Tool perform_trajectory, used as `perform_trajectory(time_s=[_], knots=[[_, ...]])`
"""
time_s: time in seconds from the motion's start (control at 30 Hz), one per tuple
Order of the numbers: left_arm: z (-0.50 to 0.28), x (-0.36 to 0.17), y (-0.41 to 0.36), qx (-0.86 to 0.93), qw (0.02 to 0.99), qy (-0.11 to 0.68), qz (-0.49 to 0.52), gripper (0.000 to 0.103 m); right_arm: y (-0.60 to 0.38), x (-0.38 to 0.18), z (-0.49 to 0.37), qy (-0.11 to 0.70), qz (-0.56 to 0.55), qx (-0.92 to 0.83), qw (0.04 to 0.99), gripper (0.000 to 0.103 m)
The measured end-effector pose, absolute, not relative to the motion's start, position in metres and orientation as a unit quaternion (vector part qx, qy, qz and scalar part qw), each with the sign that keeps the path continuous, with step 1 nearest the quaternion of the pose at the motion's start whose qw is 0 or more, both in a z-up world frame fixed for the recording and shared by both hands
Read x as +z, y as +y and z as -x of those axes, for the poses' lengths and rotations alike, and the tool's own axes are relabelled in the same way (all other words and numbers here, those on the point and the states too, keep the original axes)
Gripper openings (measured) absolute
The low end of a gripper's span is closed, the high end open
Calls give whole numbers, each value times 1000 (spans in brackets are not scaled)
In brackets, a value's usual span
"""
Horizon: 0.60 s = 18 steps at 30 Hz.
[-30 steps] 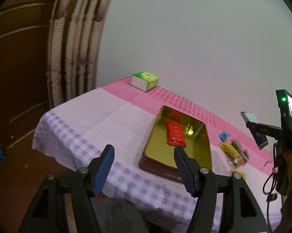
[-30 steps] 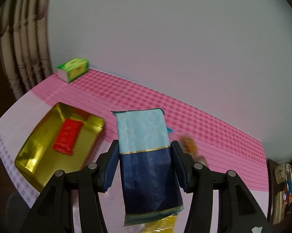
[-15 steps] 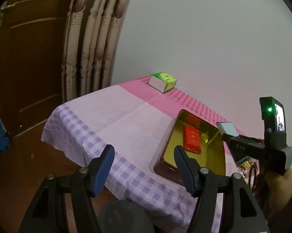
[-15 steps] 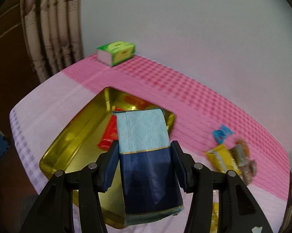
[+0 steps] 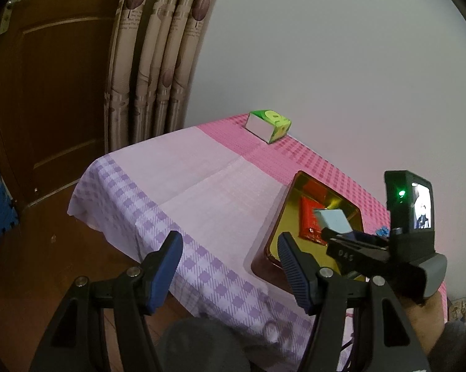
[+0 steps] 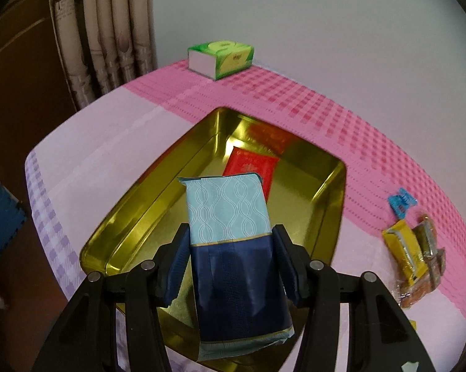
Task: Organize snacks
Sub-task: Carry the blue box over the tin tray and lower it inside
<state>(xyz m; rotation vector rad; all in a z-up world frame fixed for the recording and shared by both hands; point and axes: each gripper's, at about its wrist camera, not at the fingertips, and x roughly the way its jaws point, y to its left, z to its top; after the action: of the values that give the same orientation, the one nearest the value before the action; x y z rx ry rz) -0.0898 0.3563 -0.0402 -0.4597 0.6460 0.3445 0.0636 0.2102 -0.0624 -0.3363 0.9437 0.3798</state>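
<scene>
Now, left wrist cam: left gripper [image 5: 229,266] wide open, empty, off the table's near edge; only here the door [image 5: 46,93] shows. Right wrist cam: right gripper [image 6: 233,263] clamps the blue packet [image 6: 233,248], now over the gold tray [image 6: 124,217] vs beside it 1 s ago. Tray holds a red packet [image 6: 251,167]; loose snacks [image 6: 415,248] by the right edge, tissue box [image 6: 220,57] at the far edge.

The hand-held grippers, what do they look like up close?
Each hand-held gripper, left and right, has matte black angular arms with silver pivot screws and ribbed dark blue finger pads. Seen from the left wrist, the right one carries a black camera block with a green light and a small lit screen.
</scene>
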Motion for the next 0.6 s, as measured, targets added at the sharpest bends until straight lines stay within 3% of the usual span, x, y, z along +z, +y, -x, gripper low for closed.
perform_trajectory(time_s=[0.6], knots=[[89, -43, 358, 166, 905, 320, 226, 65, 226, -88, -59, 469, 176, 183, 846, 49]])
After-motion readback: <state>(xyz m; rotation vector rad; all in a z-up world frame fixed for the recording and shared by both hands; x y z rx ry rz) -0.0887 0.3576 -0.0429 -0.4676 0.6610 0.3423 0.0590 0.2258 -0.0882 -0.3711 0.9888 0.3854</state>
